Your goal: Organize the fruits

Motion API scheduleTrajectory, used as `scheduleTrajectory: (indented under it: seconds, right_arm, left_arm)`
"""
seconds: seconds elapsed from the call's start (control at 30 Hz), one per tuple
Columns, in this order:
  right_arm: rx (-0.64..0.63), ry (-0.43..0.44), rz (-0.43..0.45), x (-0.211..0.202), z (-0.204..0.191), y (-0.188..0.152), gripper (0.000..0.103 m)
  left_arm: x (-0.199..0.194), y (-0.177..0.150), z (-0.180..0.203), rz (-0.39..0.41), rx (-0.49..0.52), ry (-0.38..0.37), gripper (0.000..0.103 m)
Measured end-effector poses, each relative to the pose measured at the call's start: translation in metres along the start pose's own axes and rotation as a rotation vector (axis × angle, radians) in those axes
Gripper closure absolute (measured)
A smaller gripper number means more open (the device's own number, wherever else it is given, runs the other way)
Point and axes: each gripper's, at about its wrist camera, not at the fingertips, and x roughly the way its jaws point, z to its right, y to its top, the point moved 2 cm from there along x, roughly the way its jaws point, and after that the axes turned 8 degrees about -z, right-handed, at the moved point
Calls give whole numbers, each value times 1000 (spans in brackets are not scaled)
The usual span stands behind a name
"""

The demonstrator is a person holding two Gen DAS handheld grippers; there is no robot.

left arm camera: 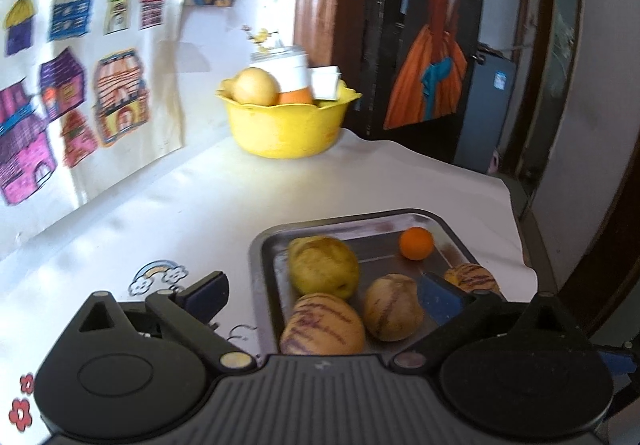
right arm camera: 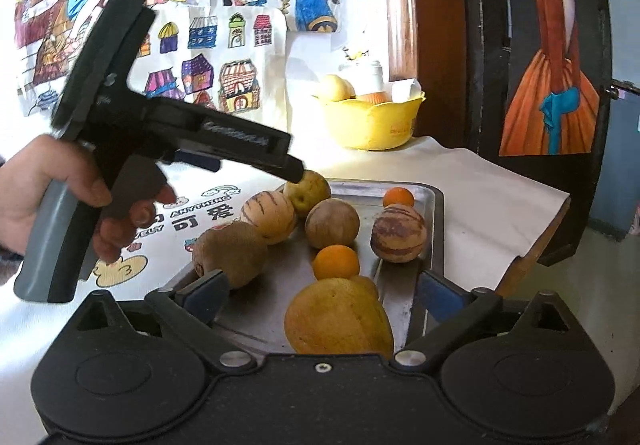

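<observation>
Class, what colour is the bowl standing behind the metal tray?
Yellow. The bowl shows best in the left wrist view, beyond the metal tray.

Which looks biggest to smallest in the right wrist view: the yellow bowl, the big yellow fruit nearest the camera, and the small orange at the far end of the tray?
1. Big yellow fruit, though nearness to the camera inflates it.
2. Yellow bowl, close in apparent size.
3. Small orange, clearly smallest.
</observation>
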Motion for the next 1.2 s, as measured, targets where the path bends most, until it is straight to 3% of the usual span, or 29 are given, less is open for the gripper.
scheduleTrajectory:
  seconds: [0.4, 1.2]
  right_arm:
    - [116, -52, 27, -11, 3, -3, 1]
    - [149, -115, 89, -33, -18, 1, 1]
  left_arm:
    - [-29, -24, -27, 27, -128, 19, 1]
    - [-78, -79, -45, 96, -199, 93, 1]
